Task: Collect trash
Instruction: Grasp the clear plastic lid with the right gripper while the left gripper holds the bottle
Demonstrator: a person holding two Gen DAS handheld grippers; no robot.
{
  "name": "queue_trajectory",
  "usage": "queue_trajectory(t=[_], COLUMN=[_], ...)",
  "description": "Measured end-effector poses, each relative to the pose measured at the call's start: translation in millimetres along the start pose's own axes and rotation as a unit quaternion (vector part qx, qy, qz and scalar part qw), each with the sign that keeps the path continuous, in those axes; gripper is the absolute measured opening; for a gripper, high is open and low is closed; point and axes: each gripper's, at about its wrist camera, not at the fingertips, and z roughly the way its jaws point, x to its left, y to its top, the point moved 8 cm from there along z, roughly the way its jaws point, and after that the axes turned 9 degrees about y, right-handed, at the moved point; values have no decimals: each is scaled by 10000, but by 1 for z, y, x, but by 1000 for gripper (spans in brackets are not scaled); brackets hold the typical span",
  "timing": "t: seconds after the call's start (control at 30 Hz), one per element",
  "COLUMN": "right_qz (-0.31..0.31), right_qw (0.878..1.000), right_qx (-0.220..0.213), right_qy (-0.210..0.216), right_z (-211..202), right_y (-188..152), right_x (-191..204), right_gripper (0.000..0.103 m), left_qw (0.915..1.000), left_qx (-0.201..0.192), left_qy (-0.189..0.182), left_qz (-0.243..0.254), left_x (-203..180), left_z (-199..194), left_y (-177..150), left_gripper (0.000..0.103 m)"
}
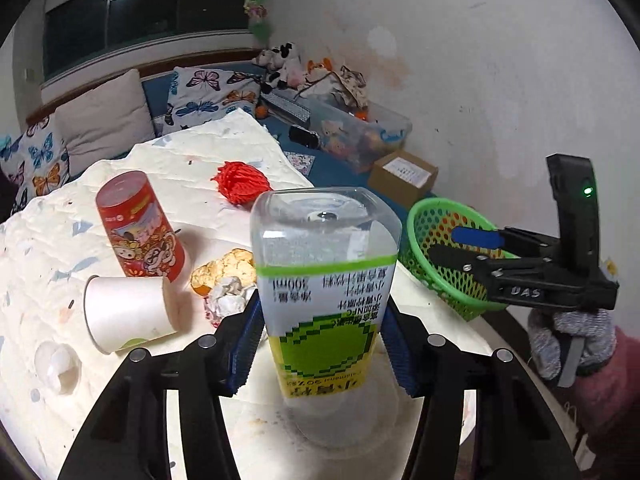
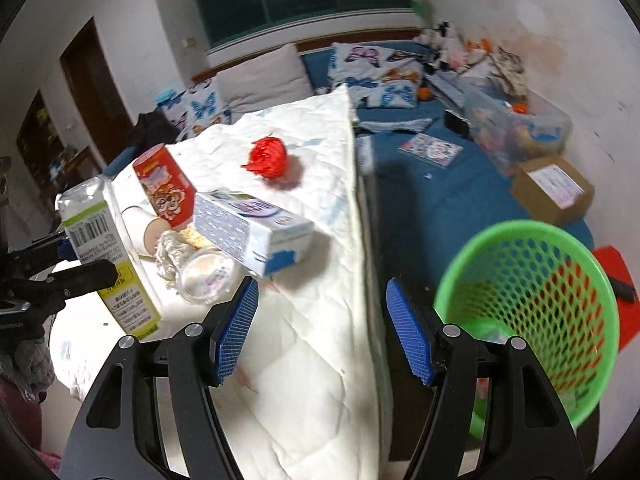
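clear plastic juice bottle with green-yellow label (image 1: 326,280), left wrist view: clamped neck-down between the left gripper (image 1: 320,344) pads, long axis along the fingers. green mesh plastic basket (image 1: 444,252) lies to the right, partly behind the right gripper (image 1: 460,244).

right wrist view: jaws apart, empty; basket (image 2: 532,320) just right of them, its bottom cut off. other litter is blurred.

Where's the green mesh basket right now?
The green mesh basket sits low on the right in the right wrist view, off the white table's right edge, below the cardboard box.
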Motion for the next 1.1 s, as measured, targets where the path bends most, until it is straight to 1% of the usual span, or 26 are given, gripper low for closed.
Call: queue_trajectory(t=[0.23, 0.37, 0.43, 0.63, 0.7, 0.87, 1.1], right_qz=[-193, -198, -267, -431, -526, -829, -1040], right_qw=[9994, 9987, 9983, 9956, 9946, 9910, 9865], right_qx=[89, 150, 197, 437, 504, 729, 956], right_qy=[286, 440, 485, 707, 733, 756, 830], right_z=[18, 21, 19, 22, 25, 41, 61], right_y=[15, 10, 0, -37, -48, -76, -93], right_x=[16, 28, 39, 76, 86, 113, 134], right_gripper=[70, 70, 71, 78, 82, 85, 90], left_qw=[9994, 9985, 9980, 9964, 9958, 9950, 9940], left_qx=[-203, -357, -404, -481, -507, -585, -657], left_qy=[12, 175, 214, 296, 307, 342, 404], left_qz=[-273, -377, -430, -636, -701, -737, -777], left_x=[19, 31, 37, 51, 55, 60, 65], left_z=[-20, -33, -37, -45, -48, -59, -69], left_y=[9, 14, 15, 12, 10, 6, 3], left_gripper=[54, 54, 54, 54, 54, 54, 54])
